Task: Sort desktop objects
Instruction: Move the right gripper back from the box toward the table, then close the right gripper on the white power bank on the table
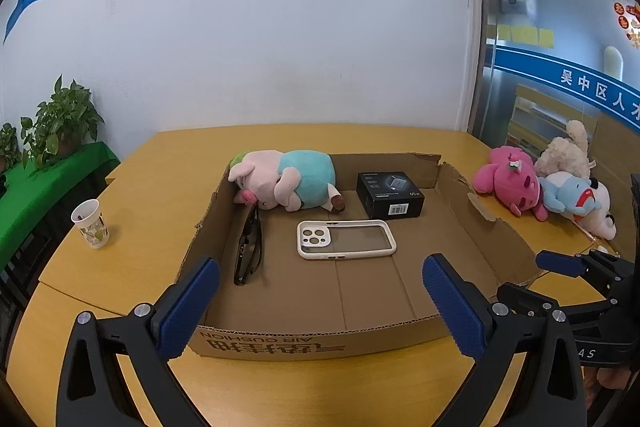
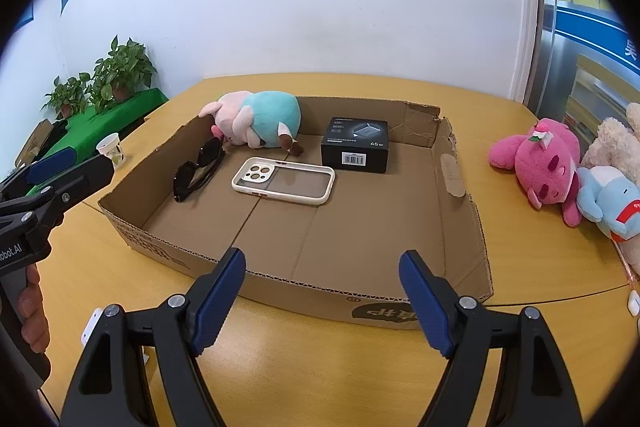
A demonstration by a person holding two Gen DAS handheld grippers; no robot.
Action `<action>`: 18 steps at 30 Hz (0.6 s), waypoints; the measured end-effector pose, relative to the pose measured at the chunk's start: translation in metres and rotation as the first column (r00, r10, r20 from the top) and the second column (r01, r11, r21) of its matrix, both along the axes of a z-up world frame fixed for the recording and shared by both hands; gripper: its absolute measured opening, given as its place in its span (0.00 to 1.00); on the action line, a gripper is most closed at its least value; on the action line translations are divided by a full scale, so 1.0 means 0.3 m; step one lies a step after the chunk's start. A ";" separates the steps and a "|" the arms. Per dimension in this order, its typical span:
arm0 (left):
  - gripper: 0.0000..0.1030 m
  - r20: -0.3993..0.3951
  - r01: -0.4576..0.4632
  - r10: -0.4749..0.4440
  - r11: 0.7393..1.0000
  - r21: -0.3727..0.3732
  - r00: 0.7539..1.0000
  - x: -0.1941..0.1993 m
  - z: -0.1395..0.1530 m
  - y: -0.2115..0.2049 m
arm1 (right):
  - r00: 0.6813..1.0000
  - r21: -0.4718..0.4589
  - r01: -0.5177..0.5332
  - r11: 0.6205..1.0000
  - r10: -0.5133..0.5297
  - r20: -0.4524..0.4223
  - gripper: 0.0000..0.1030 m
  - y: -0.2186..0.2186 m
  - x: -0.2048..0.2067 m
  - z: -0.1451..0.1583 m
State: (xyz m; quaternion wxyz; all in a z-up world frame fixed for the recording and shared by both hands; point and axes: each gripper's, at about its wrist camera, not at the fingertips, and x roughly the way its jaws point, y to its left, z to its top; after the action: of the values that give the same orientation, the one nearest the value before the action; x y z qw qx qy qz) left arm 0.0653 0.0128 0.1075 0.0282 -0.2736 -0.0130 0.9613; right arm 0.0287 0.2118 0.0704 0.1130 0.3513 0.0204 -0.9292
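A: Where's the task stuff?

B: Mostly in the cardboard tray (image 2: 460, 227) on the table (image 2: 280, 367). I see the pig plush (image 2: 260, 125) in its far left corner, head against the left wall. Black sunglasses (image 2: 198, 169) lie along that wall just in front of it; from the left wrist they're edge-on, so the lenses are hard to make out. The phone case (image 2: 284, 180) lies flat mid-tray, the black charger box (image 2: 355, 145) just behind it, near the back wall.

A: Outside the tray?

B: A pink plush (image 2: 540, 167), a blue plush (image 2: 612, 203) and a cream plush (image 1: 568, 151) are piled on the table to the right, touching. The cream one is cut off by the right wrist's frame edge. A paper cup (image 1: 91, 223) stands to the left, well apart.

A: Grippers?

B: My left gripper (image 1: 320, 303) hangs over the tray's near wall, fingers wide, nothing between them. My right gripper (image 2: 322, 303) is likewise wide and empty, in front of the near wall. Print on that wall is upside down and partly hidden by the pads; I can't read it.

A: Hands?

B: Only fingertips on the left handle, at the frame edge.
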 end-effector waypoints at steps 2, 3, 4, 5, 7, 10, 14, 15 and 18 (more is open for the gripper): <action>1.00 0.011 -0.003 0.003 1.000 0.006 1.000 0.002 -0.005 -0.008 | 1.000 0.000 -0.004 1.000 0.004 0.000 0.77 -0.004 0.008 -0.001; 1.00 0.017 -0.004 0.004 1.000 0.004 1.000 0.004 -0.010 -0.013 | 1.000 -0.002 -0.008 1.000 0.008 0.003 0.77 -0.007 0.011 -0.003; 1.00 0.025 -0.004 0.004 1.000 -0.003 1.000 0.008 -0.014 -0.019 | 1.000 -0.005 -0.013 1.000 0.013 0.009 0.77 -0.011 0.013 -0.007; 1.00 0.034 -0.004 0.005 1.000 -0.019 0.999 0.012 -0.020 -0.026 | 1.000 -0.010 -0.023 1.000 0.023 0.019 0.77 -0.019 0.016 -0.013; 1.00 0.047 -0.015 0.017 0.999 -0.047 0.999 0.031 -0.035 -0.051 | 0.997 -0.037 -0.056 0.998 0.058 0.050 0.77 -0.043 0.025 -0.027; 1.00 0.105 -0.028 0.032 0.999 -0.038 0.994 0.059 -0.080 -0.119 | 0.982 -0.055 -0.156 0.986 0.161 0.097 0.77 -0.125 0.054 -0.069; 1.00 0.225 -0.062 0.060 0.998 0.002 0.972 0.103 -0.180 -0.235 | 0.933 -0.093 -0.284 0.954 0.297 0.203 0.77 -0.260 0.081 -0.177; 1.00 0.253 -0.069 0.064 0.998 0.011 0.965 0.116 -0.205 -0.262 | 0.910 -0.111 -0.324 0.939 0.342 0.234 0.77 -0.305 0.094 -0.211; 1.00 0.328 -0.085 0.068 0.996 0.039 0.942 0.156 -0.275 -0.329 | 0.840 -0.165 -0.433 0.886 0.463 0.283 0.77 -0.414 0.139 -0.277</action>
State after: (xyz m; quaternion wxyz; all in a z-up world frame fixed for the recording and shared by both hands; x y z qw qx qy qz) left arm 0.1122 -0.0858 0.0249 -0.0044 -0.4275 -0.0532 0.9025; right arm 0.0703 0.0876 -0.0126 0.3454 0.4746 0.0395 -0.8087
